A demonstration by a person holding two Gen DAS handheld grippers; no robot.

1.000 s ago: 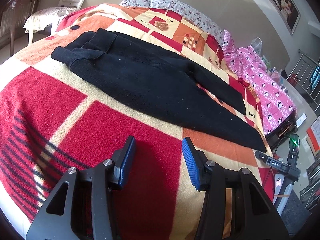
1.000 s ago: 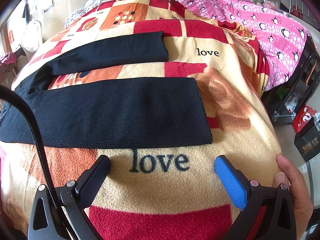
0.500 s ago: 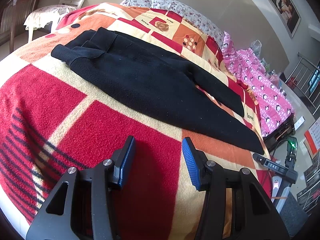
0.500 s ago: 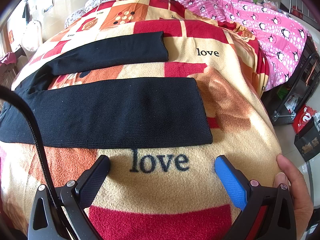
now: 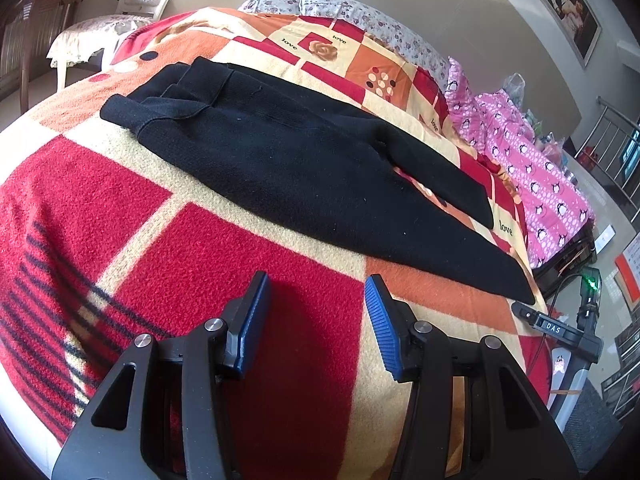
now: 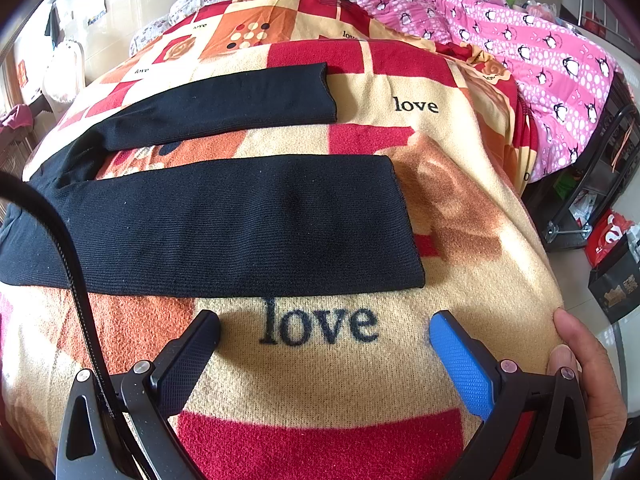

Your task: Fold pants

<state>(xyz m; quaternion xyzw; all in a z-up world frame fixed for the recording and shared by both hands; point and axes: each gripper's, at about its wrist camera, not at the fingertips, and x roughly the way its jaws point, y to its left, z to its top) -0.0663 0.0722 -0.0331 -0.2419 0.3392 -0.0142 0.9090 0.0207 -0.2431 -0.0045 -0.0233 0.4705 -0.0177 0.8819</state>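
Note:
Black knit pants (image 5: pixel 304 168) lie flat on the patterned bed blanket (image 5: pixel 248 264), waistband at the far left and legs running right. In the right wrist view the two legs lie apart, the near leg (image 6: pixel 224 224) just beyond the word "love" and the far leg (image 6: pixel 224 100) behind it. My left gripper (image 5: pixel 317 280) hovers over the red blanket patch short of the pants; its jaws are opening with nothing between them. My right gripper (image 6: pixel 325 316) stands wide open just short of the near leg's hem, touching no cloth. A hand (image 6: pixel 584 376) holds it.
A pink penguin quilt (image 6: pixel 532 52) lies along the bed's far right side. Floral pillows (image 5: pixel 360 16) sit at the head. A white chair (image 5: pixel 120 12) stands beyond the left edge. A black device on a stand (image 5: pixel 560 328) and bags (image 6: pixel 612 256) are by the bed's right end.
The left gripper's jaws have spread very slightly. Both hands and the pants have stayed where they were.

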